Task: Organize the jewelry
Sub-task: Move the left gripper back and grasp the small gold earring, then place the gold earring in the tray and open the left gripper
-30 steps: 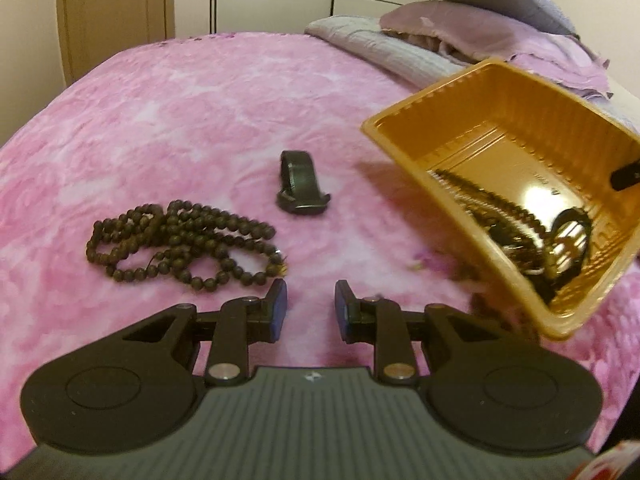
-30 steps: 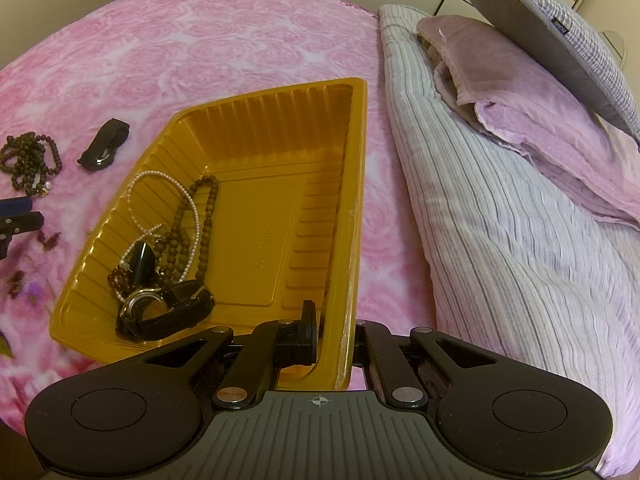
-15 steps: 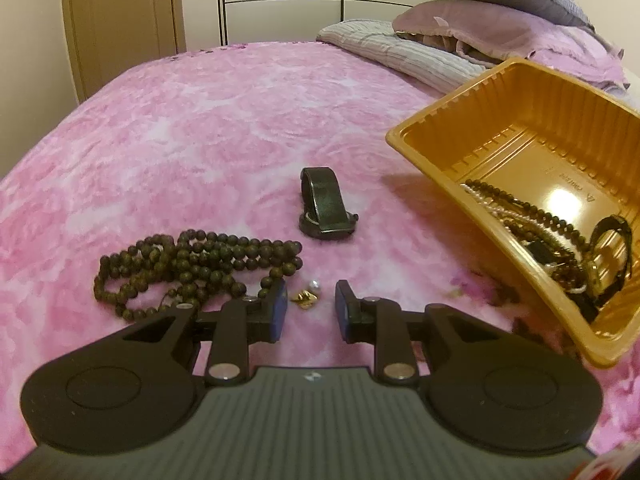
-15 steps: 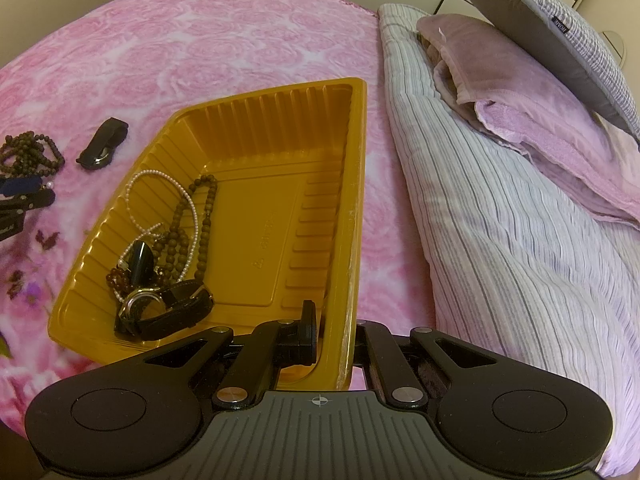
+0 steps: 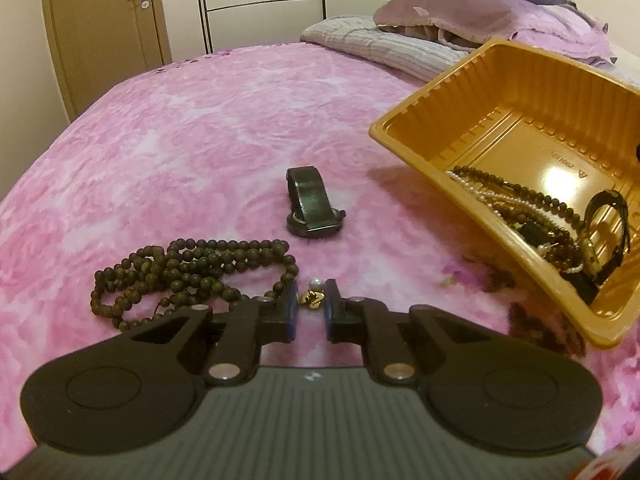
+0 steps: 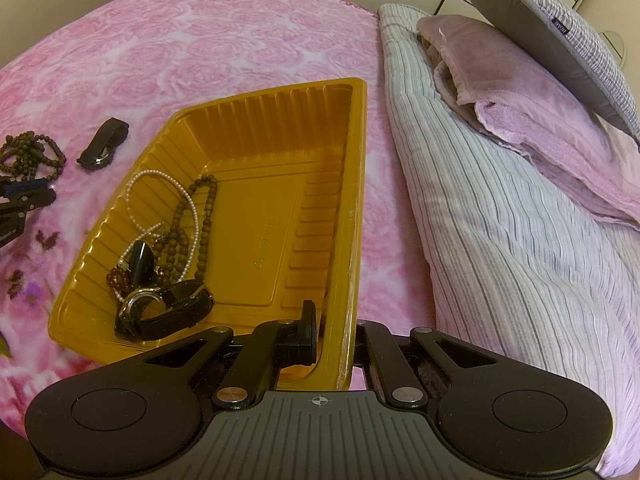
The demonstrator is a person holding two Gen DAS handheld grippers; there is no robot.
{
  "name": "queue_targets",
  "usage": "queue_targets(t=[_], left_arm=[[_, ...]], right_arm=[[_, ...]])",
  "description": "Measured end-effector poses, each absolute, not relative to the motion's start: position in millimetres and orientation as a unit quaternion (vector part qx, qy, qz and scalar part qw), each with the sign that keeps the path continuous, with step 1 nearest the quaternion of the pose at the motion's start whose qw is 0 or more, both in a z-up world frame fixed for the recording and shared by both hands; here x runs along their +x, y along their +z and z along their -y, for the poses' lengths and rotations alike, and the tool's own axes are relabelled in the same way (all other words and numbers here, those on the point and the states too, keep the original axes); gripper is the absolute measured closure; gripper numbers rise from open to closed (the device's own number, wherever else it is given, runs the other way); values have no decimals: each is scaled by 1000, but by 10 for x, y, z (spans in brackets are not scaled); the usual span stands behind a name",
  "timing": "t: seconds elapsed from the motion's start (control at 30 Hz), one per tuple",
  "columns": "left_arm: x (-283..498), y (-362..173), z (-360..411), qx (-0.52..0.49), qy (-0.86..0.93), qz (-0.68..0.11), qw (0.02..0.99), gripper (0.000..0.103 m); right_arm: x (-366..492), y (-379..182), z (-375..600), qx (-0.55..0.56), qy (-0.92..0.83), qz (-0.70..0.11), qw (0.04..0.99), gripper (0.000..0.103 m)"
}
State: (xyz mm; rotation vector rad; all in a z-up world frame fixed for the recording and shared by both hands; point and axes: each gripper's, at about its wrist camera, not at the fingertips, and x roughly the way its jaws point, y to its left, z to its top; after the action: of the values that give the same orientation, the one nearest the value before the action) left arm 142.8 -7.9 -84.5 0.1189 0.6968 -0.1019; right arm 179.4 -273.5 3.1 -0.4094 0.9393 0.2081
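Pink rose-print bedspread (image 5: 192,128). Dark bead string (image 5: 188,270) lay heaped just left of the left gripper (image 5: 311,300), its nearest beads touching or nearly touching the left finger. Black watch (image 5: 312,204) lay beyond, apart from both. The jaws had just been closing; a small gold earring with a pearl (image 5: 313,295) sat between the tips. Could not tell whether the pads pressed it.

Right gripper (image 6: 334,330) was pinched on the near wall of the orange tray (image 6: 360,152), one finger inside, one outside. Tray tilted, its jewelry slid to the low corner: pearl strand (image 6: 160,204), brown beads (image 6: 206,216), strap watch (image 6: 168,306).

Only the left view showed the earring and a door (image 5: 104,32). Only the right view showed the grip on the tray, plus the striped quilt (image 6: 500,220) and grey pillow (image 6: 560,36) with a small tag, unreadable. Embossed mark on tray floor, illegible.
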Motion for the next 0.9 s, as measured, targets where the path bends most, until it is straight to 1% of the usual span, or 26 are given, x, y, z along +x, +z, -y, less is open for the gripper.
queue_targets(t=[0.3, 0.5, 0.9], left_arm=[[1320, -558, 253, 30, -84, -316, 945, 92], [1291, -368, 548, 20, -132, -299, 945, 92], [1328, -362, 992, 29, -184, -296, 937, 91]], right_arm=[[1795, 30, 2736, -196, 99, -448, 866, 99], [1796, 31, 2736, -196, 100, -449, 866, 99], [1795, 31, 2733, -195, 100, -448, 866, 99]])
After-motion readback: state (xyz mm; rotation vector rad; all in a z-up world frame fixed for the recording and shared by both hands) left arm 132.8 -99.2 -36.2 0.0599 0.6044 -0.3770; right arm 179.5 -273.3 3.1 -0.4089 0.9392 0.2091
